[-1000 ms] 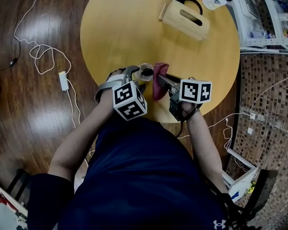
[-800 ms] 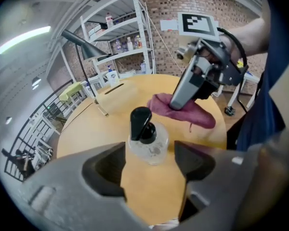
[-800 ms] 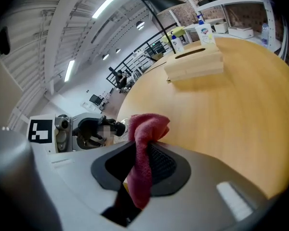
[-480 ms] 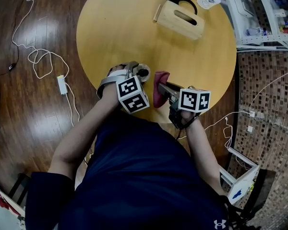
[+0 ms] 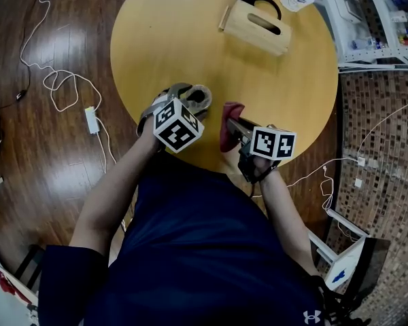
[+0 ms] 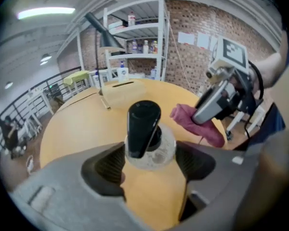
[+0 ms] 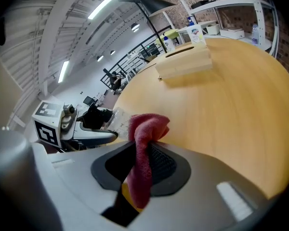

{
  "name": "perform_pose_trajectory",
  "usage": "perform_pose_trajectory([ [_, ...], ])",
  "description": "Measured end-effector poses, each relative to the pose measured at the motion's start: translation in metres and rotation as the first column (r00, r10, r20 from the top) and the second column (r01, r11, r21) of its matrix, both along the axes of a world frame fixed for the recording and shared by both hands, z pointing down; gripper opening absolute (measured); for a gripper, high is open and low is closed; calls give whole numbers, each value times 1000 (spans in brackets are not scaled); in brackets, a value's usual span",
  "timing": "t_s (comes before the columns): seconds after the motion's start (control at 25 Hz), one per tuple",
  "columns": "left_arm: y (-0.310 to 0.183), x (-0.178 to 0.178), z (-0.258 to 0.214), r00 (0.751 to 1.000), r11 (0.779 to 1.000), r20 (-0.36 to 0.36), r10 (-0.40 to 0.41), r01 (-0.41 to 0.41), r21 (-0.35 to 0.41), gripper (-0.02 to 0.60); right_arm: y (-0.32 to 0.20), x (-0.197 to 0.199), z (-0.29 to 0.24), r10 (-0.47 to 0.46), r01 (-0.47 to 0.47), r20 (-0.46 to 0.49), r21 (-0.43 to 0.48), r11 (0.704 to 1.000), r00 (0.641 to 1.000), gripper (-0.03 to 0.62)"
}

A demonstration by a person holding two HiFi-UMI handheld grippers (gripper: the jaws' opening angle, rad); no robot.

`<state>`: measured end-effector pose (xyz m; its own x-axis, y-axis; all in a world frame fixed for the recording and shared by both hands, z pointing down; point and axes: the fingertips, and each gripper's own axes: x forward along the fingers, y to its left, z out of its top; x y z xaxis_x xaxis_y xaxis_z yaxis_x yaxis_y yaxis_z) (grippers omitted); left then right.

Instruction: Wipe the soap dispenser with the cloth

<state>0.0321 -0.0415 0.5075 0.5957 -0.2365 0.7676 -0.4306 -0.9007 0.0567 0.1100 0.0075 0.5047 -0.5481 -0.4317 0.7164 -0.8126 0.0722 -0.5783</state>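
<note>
Round yellow desk (image 5: 190,39) over a dark wood floor, and we work at its near edge. Our dispenser (image 6: 145,134), a clear bottle with a black pump, stands upright on the desk between the left tongs (image 6: 151,163). Those tongs have just been opening. They stand spread, with the pads just beside the bottle's sides and not visibly pressing it. Our right tongs (image 7: 145,163) pinch the red cloth (image 7: 145,129), which bunches above the pads and hangs below them.

Cloth and bottle are near each other but apart, so nothing is being rubbed. We judge the setup done: cloth gripped, bottle within reach. Whether the bottle has had any wiping we cannot tell, since no streak or foam shows. As we read it, what is left is to steady the bottle and bring the cloth against it.
</note>
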Motion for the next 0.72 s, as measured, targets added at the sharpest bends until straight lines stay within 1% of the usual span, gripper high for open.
perform_pose_trajectory([
  [0.08, -4, -16, -1, 990, 993, -83, -113, 109, -54, 330, -2, 0, 1, 3, -3, -3, 3, 1000, 1000, 83],
  [0.16, -5, -33, -1, 967, 974, -149, -208, 191, -118, 330, -5, -1, 2, 5, -5, -2, 4, 1000, 1000, 83],
  [0.24, -4, -47, 2, 945, 955, -184, -271, 240, -173, 328, -8, -6, 2, 2, -2, 0, 7, 1000, 1000, 83],
  [0.28, -3, -52, 3, 938, 949, -192, -288, 252, -189, 328, -11, -10, 1, -3, 3, 2, 15, 1000, 1000, 83],
  [0.36, 0, -57, 5, 935, 946, -195, -295, 258, -196, 328, -18, -22, -5, -25, 24, 8, 53, 998, 1000, 83],
  [0.44, 1, -58, 4, 941, 951, -187, -283, 249, -185, 328, -28, -43, -16, -69, 65, 29, 113, 991, 997, 83],
  [0.52, 1, -56, 4, 947, 956, -179, -266, 236, -172, 328, -37, -64, -29, -119, 109, 51, 173, 979, 992, 83],
  [0.6, 0, -53, 3, 954, 962, -172, -246, 219, -162, 328, -48, -82, -39, -161, 145, 53, 224, 964, 986, 83],
  [0.72, -3, -51, 2, 960, 967, -166, -226, 201, -155, 328, -61, -96, -42, -205, 188, 36, 269, 945, 978, 83],
])
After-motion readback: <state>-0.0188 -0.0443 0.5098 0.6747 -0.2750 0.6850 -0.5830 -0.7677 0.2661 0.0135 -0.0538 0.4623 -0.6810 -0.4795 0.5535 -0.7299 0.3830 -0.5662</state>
